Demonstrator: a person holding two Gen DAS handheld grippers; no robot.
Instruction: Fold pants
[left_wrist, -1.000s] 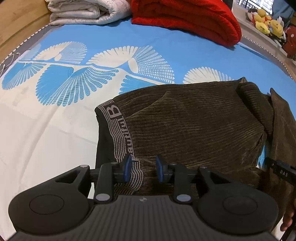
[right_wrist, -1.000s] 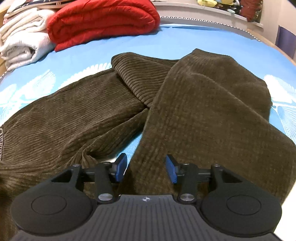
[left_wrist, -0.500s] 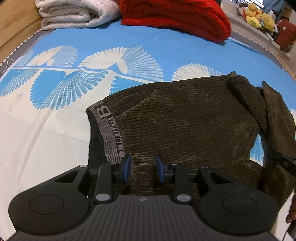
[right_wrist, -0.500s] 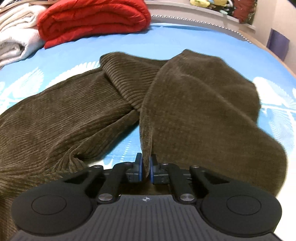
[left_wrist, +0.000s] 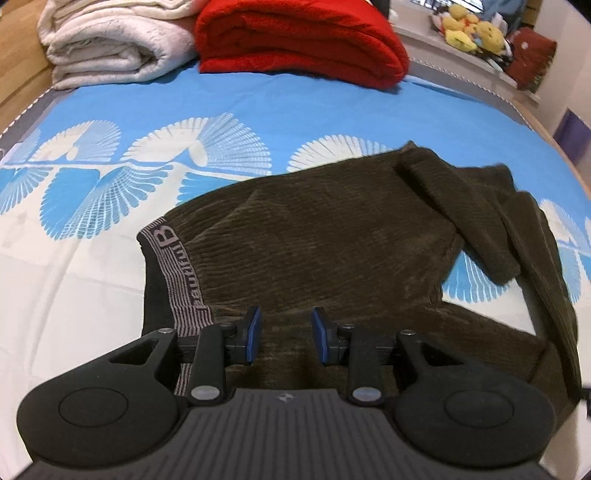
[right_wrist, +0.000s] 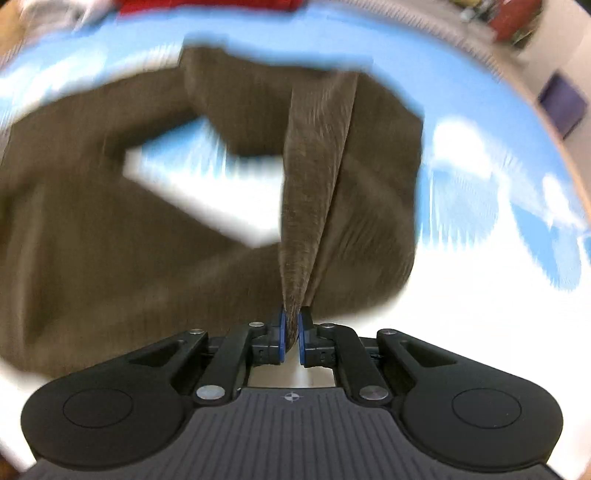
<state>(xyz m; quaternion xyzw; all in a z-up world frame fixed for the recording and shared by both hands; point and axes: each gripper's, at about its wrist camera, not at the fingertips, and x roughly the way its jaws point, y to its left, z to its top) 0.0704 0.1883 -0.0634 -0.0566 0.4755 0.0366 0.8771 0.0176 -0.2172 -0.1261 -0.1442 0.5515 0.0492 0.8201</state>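
Blue-white bedsheet (left_wrist: 258, 110), brown pants (left_wrist: 332, 240), waistband (left_wrist: 177, 273) lettering, large "B"

The bed (left_wrist: 280, 110) wears a blue and white sheet printed with white fan shapes. Dark brown corduroy pants (left_wrist: 332, 236) lie spread across its middle, waistband toward the left of the left wrist view. Along the far edge rest a folded white blanket (left_wrist: 110, 48) and, beside it, a folded red blanket (left_wrist: 303, 40).

Both grippers, left gripper (left_wrist: 286, 336) and right gripper (right_wrist: 291, 339), have black linkage arms, silver pivot screws, blue-edged pads (left_wrist: 254, 334) and ribbed grey bodies (small crosshair mark centred).
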